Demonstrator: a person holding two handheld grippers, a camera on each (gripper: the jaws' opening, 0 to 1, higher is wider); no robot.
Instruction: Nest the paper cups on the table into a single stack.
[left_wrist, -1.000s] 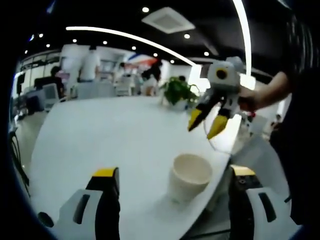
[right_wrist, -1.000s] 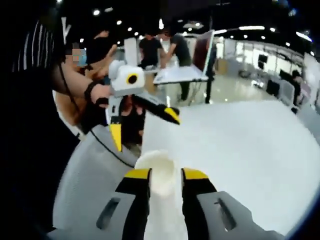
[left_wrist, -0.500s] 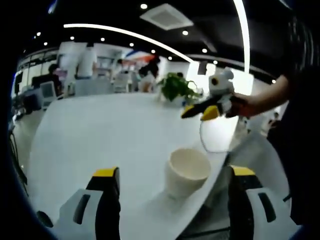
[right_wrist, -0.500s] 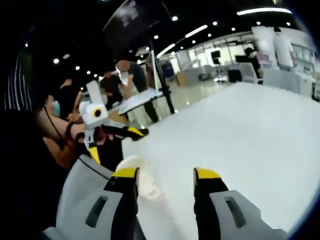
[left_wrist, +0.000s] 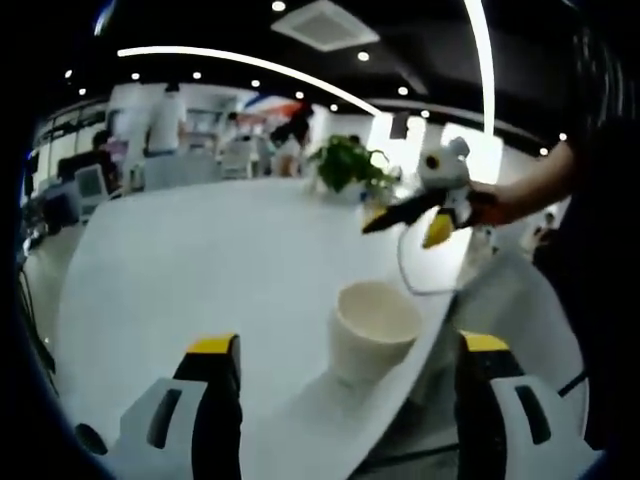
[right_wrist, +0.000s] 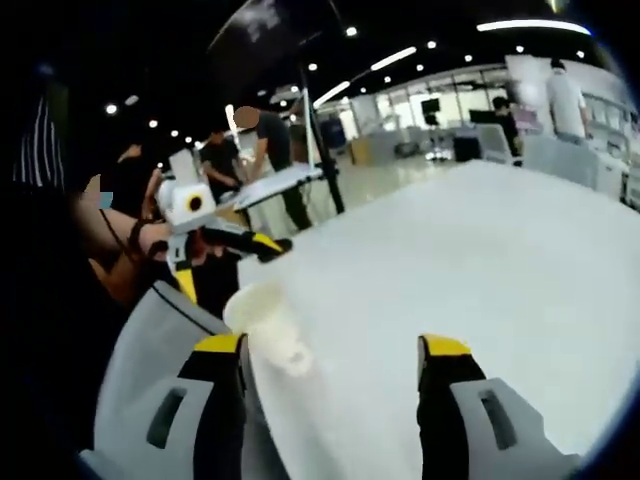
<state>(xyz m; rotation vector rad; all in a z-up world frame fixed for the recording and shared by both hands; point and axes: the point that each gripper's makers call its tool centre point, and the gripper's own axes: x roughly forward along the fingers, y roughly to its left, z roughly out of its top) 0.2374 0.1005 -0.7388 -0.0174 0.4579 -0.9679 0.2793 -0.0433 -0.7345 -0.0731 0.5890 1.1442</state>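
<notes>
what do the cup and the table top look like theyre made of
The cream-white paper cup looks like matte paper or thin card: dull walls, no glare, a thin rolled rim; a plastic lining cannot be ruled out. The white round-edged table top looks like smooth laminate or painted board, with a soft sheen and a faint shadow under the cup; its core is hidden.
</notes>
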